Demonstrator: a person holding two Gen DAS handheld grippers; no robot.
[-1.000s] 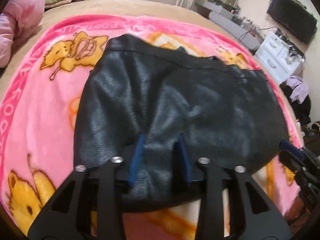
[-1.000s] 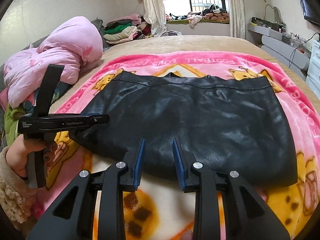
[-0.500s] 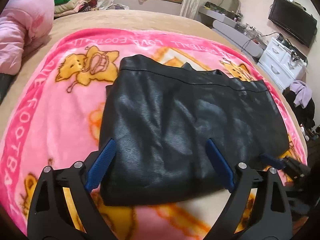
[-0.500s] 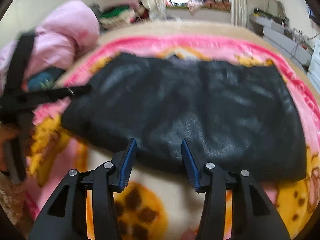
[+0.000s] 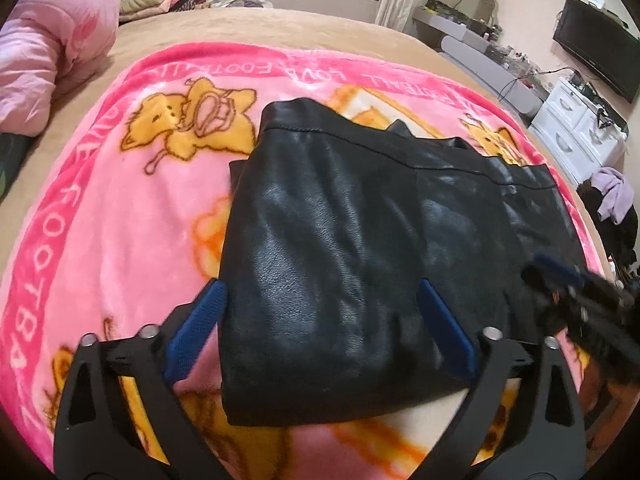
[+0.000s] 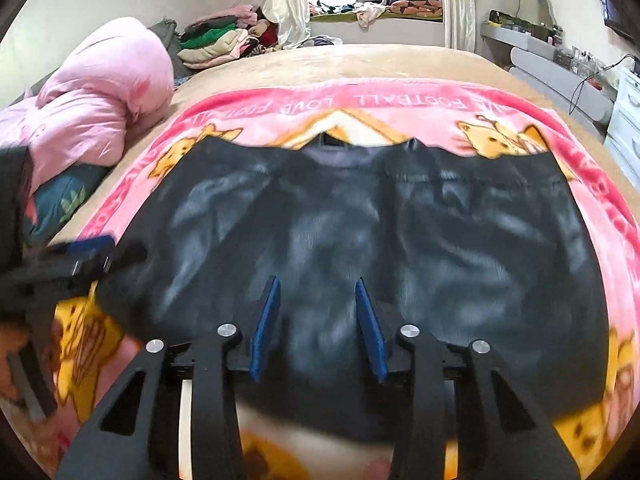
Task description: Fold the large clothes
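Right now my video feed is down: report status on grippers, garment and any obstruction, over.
Left gripper opening wide, right gripper closing, neither gripping. Black leather garment flat on pink blanket. No obstruction.

A blanket (image 6: 400,100) is spread on the bed (image 6: 360,60), and a folded leather garment (image 6: 360,220) lies flat on the blanket, its stitched hem toward the far side. The left tongs (image 5: 320,320) hang over the garment's near left corner, the right tongs (image 6: 316,320) over its near edge toward the right. A bundled quilt (image 6: 100,92) sits on the bed's left side, a stack of folded clothes (image 6: 216,44) behind it. Drawers (image 5: 576,120) stand right of the bed, beneath a television (image 5: 596,56).
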